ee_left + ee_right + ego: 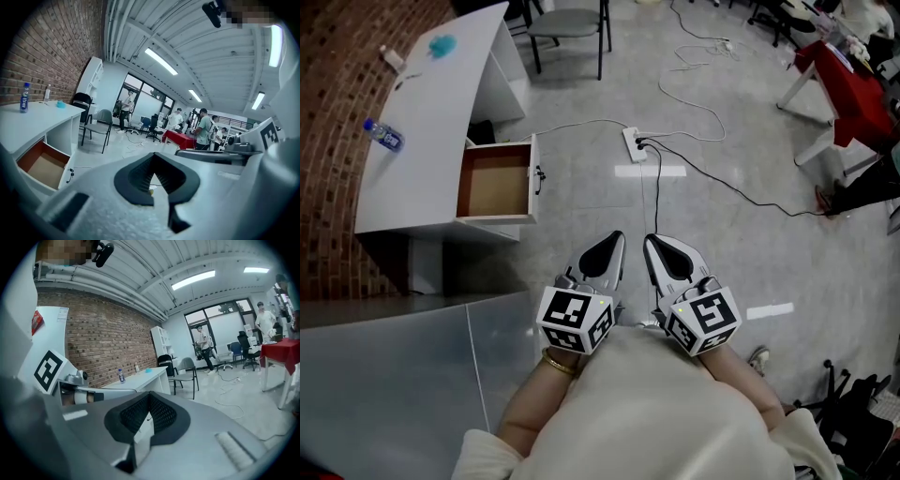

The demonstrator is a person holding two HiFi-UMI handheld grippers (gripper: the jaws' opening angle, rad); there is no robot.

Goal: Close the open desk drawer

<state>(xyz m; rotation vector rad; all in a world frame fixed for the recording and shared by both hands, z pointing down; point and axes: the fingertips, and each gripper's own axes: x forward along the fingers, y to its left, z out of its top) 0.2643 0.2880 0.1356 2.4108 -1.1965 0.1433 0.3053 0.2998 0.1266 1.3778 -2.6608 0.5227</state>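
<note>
- Facing the desk (pixel 422 122); its drawer (pixel 497 183) stands pulled out, handle (pixel 540 175) toward me, well apart from both grippers
- Left gripper (pixel 607 251) and right gripper (pixel 664 251): jaws pressed together, empty
- Plan: I set closed tips flat on the drawer front beside the handle; push square toward the desk

No lettering can be read anywhere; the bottle (pixel 383 136) on the desk (pixel 441 112) wears a blue label, its print too small.

Brick wall (pixel 328 94), glossy grey floor (pixel 769 262), grey chair (pixel 567 21), red-covered table (pixel 853 84)
</note>
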